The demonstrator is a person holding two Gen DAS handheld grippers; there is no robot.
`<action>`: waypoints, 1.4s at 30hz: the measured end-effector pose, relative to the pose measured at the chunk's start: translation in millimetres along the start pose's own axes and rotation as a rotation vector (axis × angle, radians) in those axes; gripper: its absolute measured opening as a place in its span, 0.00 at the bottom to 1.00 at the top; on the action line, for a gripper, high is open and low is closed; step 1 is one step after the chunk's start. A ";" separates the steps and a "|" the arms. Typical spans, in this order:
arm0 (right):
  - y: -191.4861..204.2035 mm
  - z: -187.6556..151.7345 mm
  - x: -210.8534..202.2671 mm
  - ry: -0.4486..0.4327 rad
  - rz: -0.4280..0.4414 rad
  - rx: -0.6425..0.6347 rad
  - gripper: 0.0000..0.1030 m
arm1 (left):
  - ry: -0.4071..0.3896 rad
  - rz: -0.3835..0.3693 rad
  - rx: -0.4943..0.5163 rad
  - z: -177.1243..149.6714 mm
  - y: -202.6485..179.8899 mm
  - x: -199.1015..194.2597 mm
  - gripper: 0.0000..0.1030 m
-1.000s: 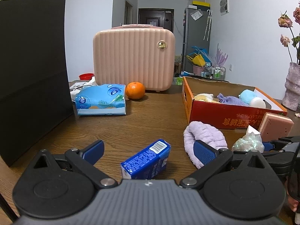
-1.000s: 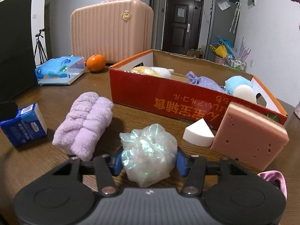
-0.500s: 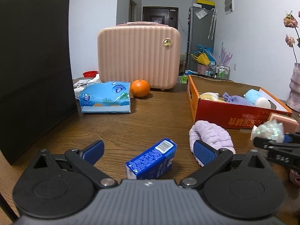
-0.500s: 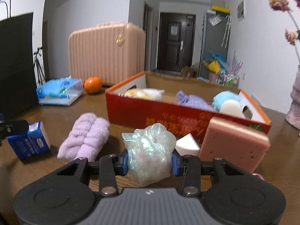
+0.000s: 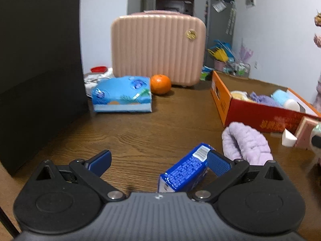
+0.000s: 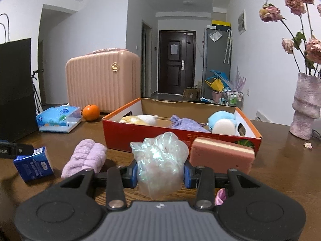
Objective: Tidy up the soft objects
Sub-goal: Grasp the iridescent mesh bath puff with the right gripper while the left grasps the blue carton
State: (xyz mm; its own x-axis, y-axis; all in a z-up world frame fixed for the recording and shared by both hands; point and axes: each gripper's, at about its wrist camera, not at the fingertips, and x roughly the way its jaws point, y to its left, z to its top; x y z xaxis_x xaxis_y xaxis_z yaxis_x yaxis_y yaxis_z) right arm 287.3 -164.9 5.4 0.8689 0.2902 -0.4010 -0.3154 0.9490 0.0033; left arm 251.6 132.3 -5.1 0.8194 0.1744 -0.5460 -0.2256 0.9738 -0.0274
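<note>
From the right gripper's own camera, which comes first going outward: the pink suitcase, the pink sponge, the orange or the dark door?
Nearest first from the right gripper, which is shut on a shiny mesh ball:
1. Pink sponge, just ahead on the right, before the red box.
2. Orange, farther back on the left.
3. Pink suitcase, right behind the orange.
4. Dark door, far down the hallway.

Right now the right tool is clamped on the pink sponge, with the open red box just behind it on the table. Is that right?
Not quite. The right tool is clamped on the iridescent mesh ball, not the pink sponge, which lies free beside it. The red box is indeed just behind, as the right wrist view shows.
</note>
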 end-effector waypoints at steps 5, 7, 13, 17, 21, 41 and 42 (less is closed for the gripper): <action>-6.0 -1.0 -2.9 -0.006 -0.006 0.015 0.39 | 0.048 -0.039 0.044 -4.1 -6.6 15.1 1.00; -7.1 -1.2 -3.2 -0.007 -0.006 0.019 0.39 | 0.059 -0.040 0.066 -6.1 -11.0 20.0 1.00; -7.4 -1.9 -2.9 -0.004 -0.002 0.023 0.40 | 0.072 -0.051 0.083 -8.1 -16.3 28.6 0.97; -7.1 -2.6 -2.3 -0.001 -0.002 0.022 0.40 | 0.094 -0.074 0.075 -7.2 -15.3 34.9 0.77; -6.6 -2.7 -2.0 0.000 -0.002 0.022 0.40 | 0.105 -0.099 0.070 -7.7 -15.4 36.6 0.59; -5.0 -1.9 -6.1 -0.009 0.010 0.019 0.40 | 0.015 -0.076 0.034 -4.4 -14.3 14.9 0.24; -4.9 -1.6 -6.4 -0.011 0.011 0.019 0.40 | 0.006 -0.074 0.030 -3.8 -14.1 13.1 0.24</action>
State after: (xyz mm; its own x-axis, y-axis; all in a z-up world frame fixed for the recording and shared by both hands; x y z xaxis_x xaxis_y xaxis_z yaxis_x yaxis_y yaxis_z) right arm 282.6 -171.6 6.5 0.8694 0.3020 -0.3910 -0.3179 0.9478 0.0252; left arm 263.5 120.4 -15.0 0.8298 0.1014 -0.5487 -0.1488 0.9880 -0.0424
